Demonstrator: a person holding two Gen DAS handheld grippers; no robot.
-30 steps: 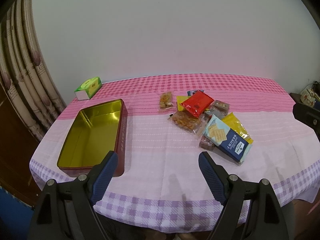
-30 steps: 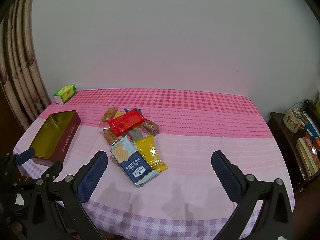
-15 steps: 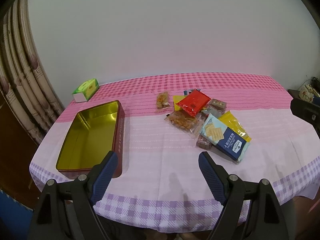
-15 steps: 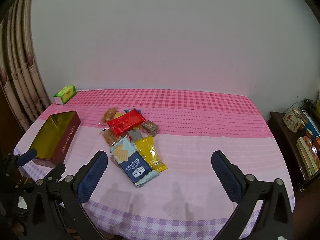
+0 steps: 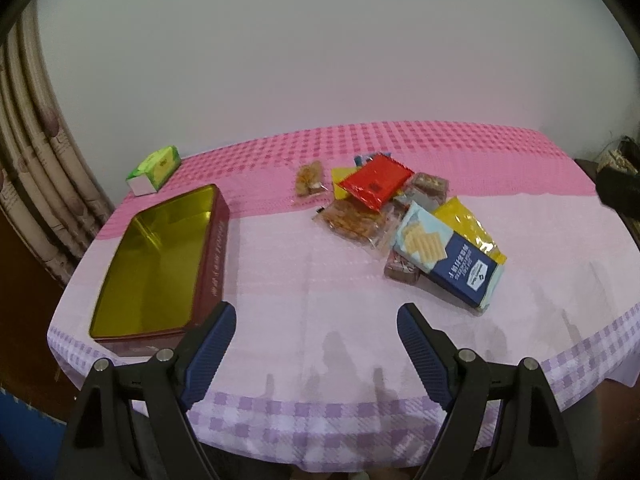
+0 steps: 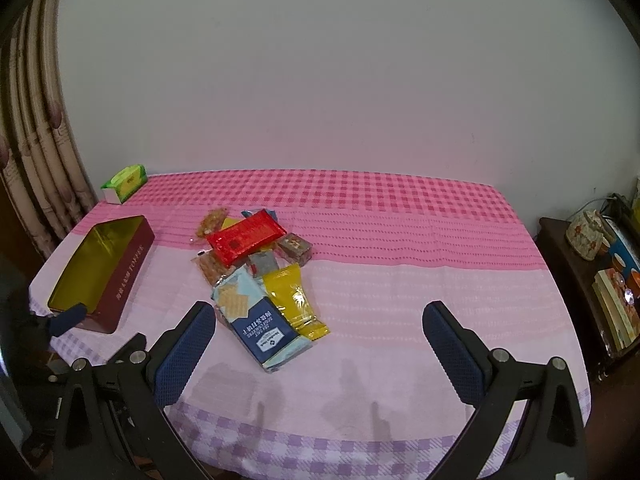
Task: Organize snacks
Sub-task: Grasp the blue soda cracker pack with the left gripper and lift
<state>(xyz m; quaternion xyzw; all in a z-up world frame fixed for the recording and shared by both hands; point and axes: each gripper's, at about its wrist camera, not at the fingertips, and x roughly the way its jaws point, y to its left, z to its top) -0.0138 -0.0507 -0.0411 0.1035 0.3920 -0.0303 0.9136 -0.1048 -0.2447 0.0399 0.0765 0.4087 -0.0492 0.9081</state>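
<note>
Both tongs gape empty above the bench (image 6: 400, 280) — left tongs (image 5: 316, 332), right tongs (image 6: 320, 332). The snack pile (image 6: 256, 264) lies right of the open tin (image 5: 152, 264) — apart.

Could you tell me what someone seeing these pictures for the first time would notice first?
Probably the heap of snack packets mid-table, topped by a shiny red packet, with a blue cracker pack and a yellow pouch at its near edge. Next, the open gold-lined tin at the table's left, with nothing visible inside. Both grippers, left gripper and right gripper, hover open at the near edge.
</note>
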